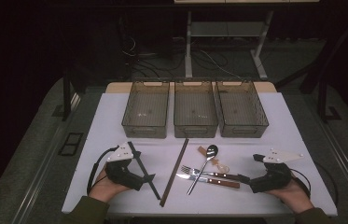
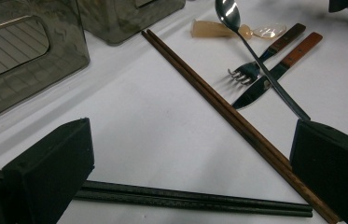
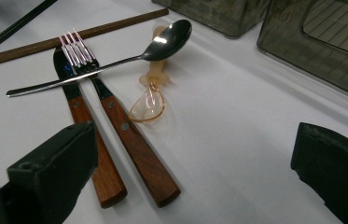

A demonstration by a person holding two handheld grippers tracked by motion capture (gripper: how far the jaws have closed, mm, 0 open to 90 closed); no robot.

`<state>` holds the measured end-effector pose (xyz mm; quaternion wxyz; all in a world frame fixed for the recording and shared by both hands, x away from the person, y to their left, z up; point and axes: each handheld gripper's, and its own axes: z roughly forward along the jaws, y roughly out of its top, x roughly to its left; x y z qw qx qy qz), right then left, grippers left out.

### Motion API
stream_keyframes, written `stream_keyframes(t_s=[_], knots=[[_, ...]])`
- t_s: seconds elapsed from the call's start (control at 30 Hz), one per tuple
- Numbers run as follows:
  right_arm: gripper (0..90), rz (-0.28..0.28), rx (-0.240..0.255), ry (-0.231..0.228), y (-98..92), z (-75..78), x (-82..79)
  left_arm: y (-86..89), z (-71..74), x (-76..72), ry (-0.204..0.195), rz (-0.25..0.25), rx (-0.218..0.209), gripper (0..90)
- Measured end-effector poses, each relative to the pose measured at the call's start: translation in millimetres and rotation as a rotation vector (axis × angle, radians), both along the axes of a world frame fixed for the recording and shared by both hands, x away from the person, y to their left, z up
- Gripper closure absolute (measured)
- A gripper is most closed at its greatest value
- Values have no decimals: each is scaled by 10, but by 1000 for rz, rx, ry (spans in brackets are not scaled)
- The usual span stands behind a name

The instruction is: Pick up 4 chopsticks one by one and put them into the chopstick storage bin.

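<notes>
On the white table (image 1: pixel 115 116) lies loose cutlery. A pair of black chopsticks (image 1: pixel 142 171) rests beside my left gripper (image 1: pixel 144 179); they cross low between its wide-apart jaws (image 2: pixel 192 172). Brown chopsticks (image 1: pixel 174 171) run diagonally, their near end by that gripper's right jaw. A steel spoon (image 1: pixel 204 164) lies over a wood-handled fork (image 1: pixel 205 173) and knife (image 1: pixel 209 180). A small clear amber spoon (image 1: pixel 214 161) lies beside them. My right gripper (image 1: pixel 247 179) stands open at the handle ends (image 3: pixel 190 172). Neither gripper grips anything.
Three smoky see-through bins stand side by side at the back: left (image 1: pixel 146 110), middle (image 1: pixel 195 110), right (image 1: pixel 241 110). A person's hands hold both grippers near the front edge. Cables and desk legs lie on the dark floor beyond.
</notes>
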<state>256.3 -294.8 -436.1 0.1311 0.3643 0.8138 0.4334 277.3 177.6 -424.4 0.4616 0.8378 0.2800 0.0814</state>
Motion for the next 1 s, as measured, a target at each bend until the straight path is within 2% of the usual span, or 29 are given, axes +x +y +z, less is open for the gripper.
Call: stream_keyframes(t_s=[1.0], knots=[[8, -6, 5, -1, -6, -10, 6, 68, -3, 83, -4, 60, 31, 16]])
